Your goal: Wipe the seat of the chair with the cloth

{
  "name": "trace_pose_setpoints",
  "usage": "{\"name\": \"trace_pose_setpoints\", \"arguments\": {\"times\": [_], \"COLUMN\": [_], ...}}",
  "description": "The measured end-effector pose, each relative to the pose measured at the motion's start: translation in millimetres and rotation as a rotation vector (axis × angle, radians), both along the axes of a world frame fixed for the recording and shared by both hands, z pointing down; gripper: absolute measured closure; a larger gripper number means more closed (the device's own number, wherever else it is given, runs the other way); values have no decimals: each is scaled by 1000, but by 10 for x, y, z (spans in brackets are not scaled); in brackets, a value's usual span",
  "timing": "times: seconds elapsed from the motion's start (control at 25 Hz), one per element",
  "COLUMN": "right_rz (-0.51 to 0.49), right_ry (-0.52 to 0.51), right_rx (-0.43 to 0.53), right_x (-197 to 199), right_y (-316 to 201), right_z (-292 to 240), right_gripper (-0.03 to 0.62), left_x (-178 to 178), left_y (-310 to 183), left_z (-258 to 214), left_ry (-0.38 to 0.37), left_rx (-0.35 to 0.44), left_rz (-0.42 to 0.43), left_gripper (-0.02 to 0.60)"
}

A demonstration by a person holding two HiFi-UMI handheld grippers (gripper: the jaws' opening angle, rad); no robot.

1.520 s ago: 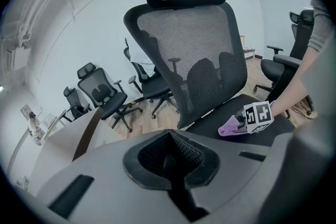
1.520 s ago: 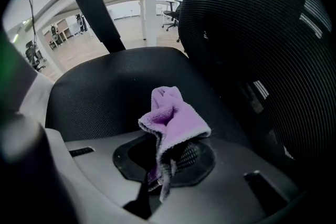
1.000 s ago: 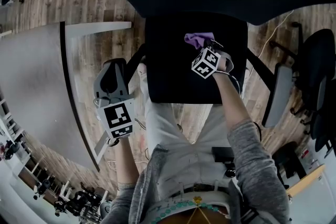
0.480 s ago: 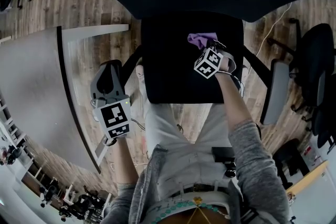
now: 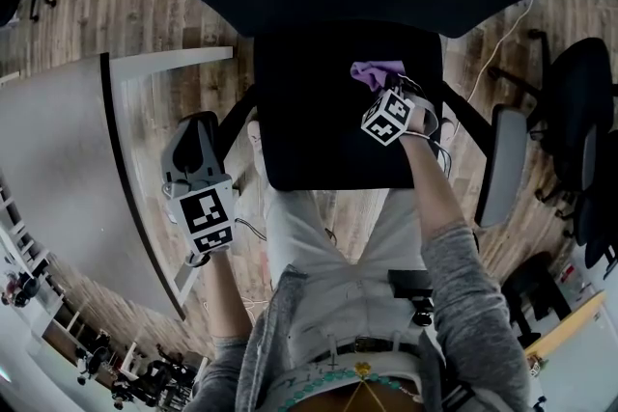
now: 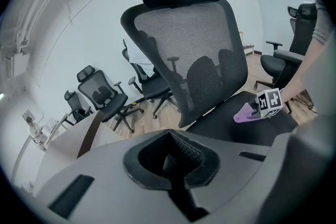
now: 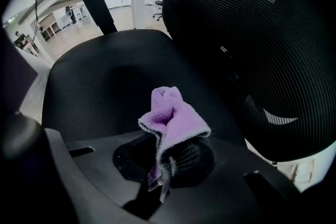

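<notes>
The right gripper [image 7: 164,166] has its jaws clamped on the purple cloth [image 7: 173,113], which bunches ahead of the tips over the chair seat [image 7: 100,76], near the backrest [image 7: 252,34]. The left gripper [image 6: 170,157] has its jaws together on nothing and is held off the seat's left edge.

Crumpled purple cloth [image 7: 170,113] over black seat [image 7: 100,81]

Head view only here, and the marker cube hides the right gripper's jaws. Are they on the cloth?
Observer: Yes. The right gripper view shows the right gripper shut on the cloth, which bunches up ahead of the jaws.
Operator: Touching down?
Observer: From the left gripper view, its tip appears to rest on the seat.
Operator: And the other one?
Observer: The left gripper has its jaws together with nothing between them.
</notes>
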State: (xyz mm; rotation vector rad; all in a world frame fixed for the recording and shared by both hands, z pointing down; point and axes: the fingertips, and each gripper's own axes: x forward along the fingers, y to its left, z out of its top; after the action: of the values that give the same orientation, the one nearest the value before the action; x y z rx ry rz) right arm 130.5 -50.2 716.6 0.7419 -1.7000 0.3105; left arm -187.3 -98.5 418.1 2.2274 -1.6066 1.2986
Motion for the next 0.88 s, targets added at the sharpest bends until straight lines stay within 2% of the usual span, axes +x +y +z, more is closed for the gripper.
{"name": "trace_pose_setpoints", "arguments": {"times": [0.6,0.88], "right_rz": [57,123], "right_ry": [50,55], "right_rx": [13,7], "right_x": [417,640], "right_y": [131,230], "right_z": [-66,-129], "right_gripper": [546,546], "left_x": [-1,-4], "left_y": [-5,0], "left_z": [4,-4], "left_ry": [-23,-20], "left_rx": [2,1], "left_rz": [2,0], "left_gripper": [580,580]}}
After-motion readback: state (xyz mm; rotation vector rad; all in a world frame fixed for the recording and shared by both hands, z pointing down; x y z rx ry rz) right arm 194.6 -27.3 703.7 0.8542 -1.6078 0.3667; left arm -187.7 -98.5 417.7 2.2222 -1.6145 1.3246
